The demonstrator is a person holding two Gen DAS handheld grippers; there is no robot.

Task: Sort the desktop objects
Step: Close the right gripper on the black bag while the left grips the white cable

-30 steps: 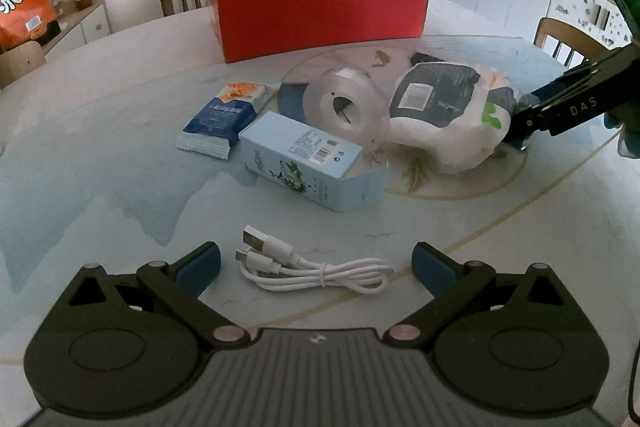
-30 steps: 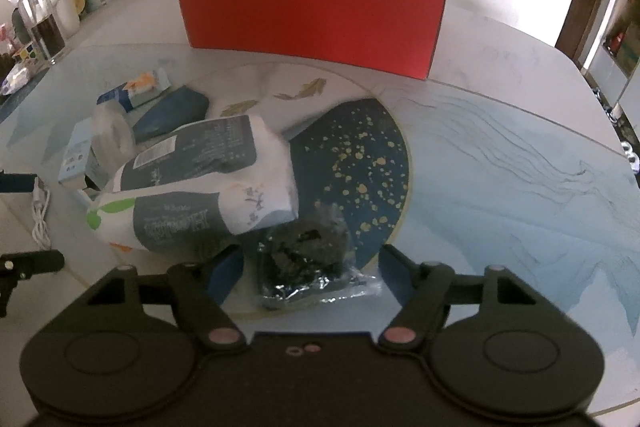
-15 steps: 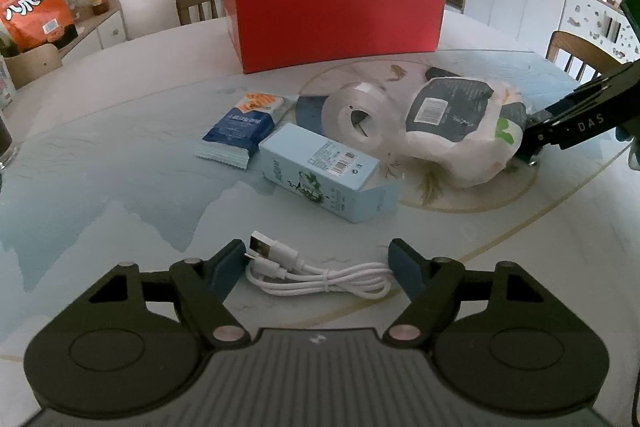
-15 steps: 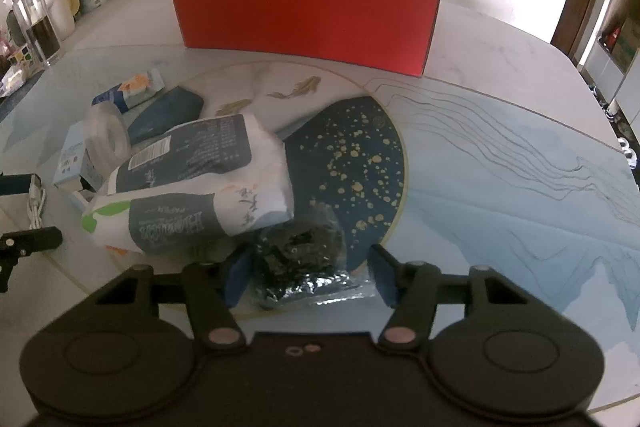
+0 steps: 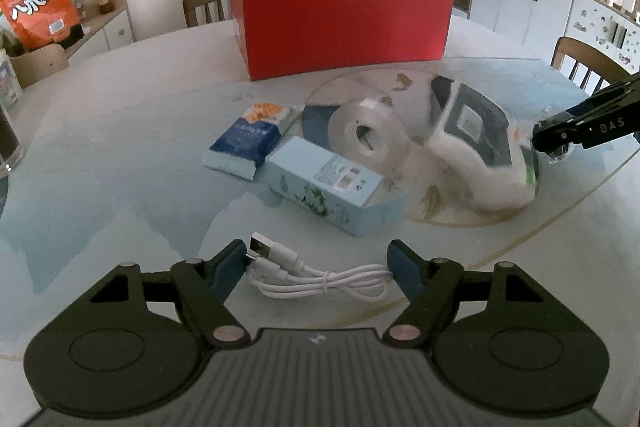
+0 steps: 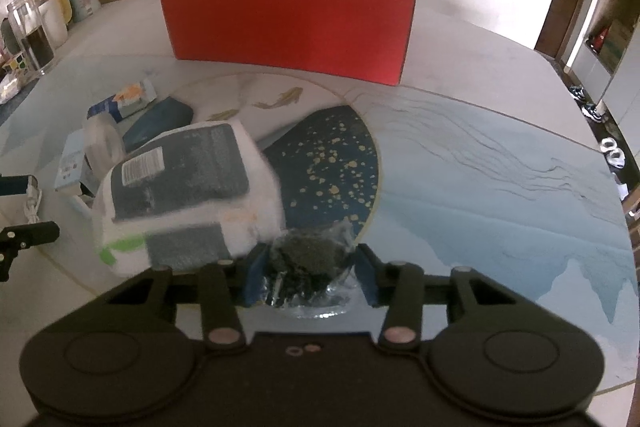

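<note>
Both tongs have closed in since a second ago, and the tissue pack (image 6: pixel 188 187) got shoved toward the tape (image 5: pixel 366 139).

Right tongs (image 6: pixel 308 275) now pinch the dark foil bag (image 6: pixel 310 259), low over the counter (image 6: pixel 480 187) just beside the tissue pack. Left tongs (image 5: pixel 320 267) sit half-open around the white cable (image 5: pixel 320 277); left pad looks to touch the plugs, right pad at the loop end. Red box (image 5: pixel 344 27) at the back.
</note>
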